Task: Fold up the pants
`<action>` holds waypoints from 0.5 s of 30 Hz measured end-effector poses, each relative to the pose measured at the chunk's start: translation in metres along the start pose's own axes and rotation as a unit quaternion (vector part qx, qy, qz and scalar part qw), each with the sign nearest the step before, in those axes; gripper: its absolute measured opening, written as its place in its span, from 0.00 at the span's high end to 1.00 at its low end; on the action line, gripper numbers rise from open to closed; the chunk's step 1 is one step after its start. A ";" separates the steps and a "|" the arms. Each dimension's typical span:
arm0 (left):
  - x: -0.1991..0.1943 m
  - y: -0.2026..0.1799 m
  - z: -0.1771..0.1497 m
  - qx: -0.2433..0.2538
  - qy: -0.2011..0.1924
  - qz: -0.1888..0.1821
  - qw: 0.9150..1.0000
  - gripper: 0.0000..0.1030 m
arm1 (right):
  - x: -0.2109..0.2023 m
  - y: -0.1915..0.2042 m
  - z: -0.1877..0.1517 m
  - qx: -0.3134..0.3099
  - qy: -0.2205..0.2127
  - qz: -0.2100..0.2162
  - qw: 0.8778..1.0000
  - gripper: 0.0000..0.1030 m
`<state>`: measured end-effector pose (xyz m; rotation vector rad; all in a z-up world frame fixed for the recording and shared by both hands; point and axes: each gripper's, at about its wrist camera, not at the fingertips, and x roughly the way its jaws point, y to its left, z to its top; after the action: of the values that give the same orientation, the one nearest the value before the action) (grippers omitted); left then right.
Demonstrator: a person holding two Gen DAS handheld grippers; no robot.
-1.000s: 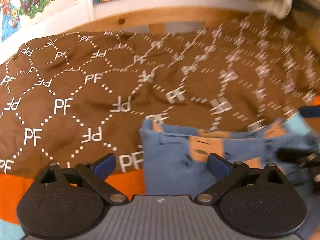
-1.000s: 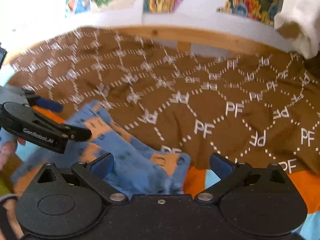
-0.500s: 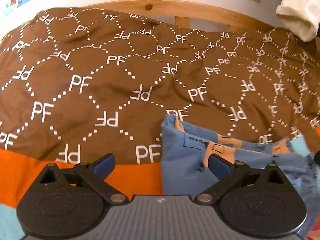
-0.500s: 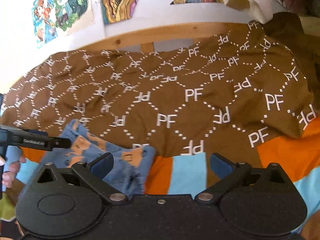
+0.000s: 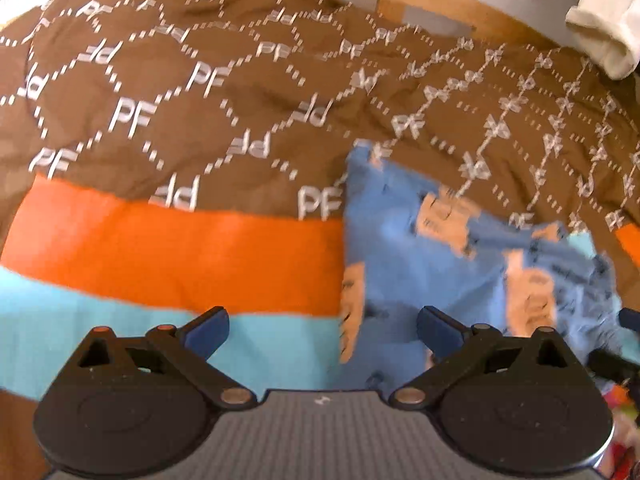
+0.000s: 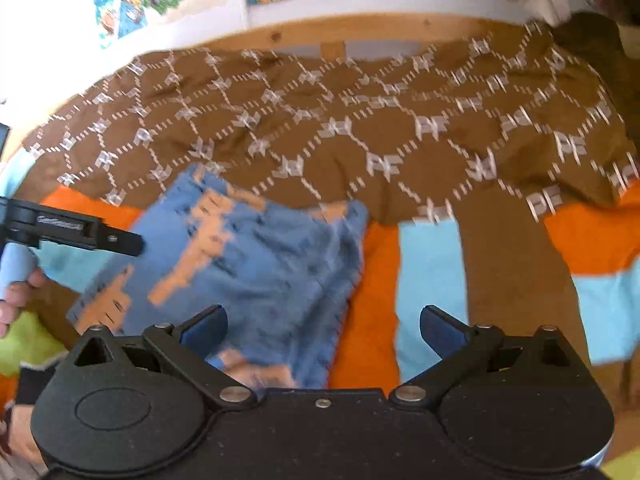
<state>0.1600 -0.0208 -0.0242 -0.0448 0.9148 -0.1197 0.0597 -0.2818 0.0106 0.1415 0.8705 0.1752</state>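
Both grippers' jaws gape wide, holding nothing. Left gripper [image 5: 322, 330] and right gripper [image 6: 323, 328] straddle opposite edges of the pants [image 6: 256, 264], apparently folded, on the bedspread [image 5: 168, 240].

The pants [image 5: 424, 264] are blue with peach-orange printed patches and small dark markings. I see them lying folded into a compact, roughly rectangular bundle on the bed, flat but rumpled, 1 corner reaching onto the brown patterned cover, the rest over the orange and light-blue stripes.
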 end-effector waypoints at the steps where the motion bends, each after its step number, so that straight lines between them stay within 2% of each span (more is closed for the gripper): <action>1: 0.000 0.003 -0.003 0.002 -0.003 0.000 1.000 0.00 | -0.001 -0.003 -0.004 0.005 0.004 -0.001 1.000 0.01; 5: -0.004 0.008 -0.006 0.021 -0.003 0.003 1.000 0.00 | -0.007 -0.013 -0.014 0.029 0.008 0.004 1.000 0.01; 12: -0.018 0.019 -0.002 0.047 0.027 0.013 0.998 0.00 | -0.015 -0.014 -0.012 0.030 0.015 0.011 0.999 0.01; 15: -0.023 0.028 -0.002 0.029 0.036 -0.011 0.999 0.00 | -0.020 -0.019 -0.006 0.033 0.009 0.023 0.999 0.01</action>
<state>0.1465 0.0099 -0.0098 0.0030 0.9821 -0.1681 0.0436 -0.3042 0.0182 0.2217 0.8928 0.1910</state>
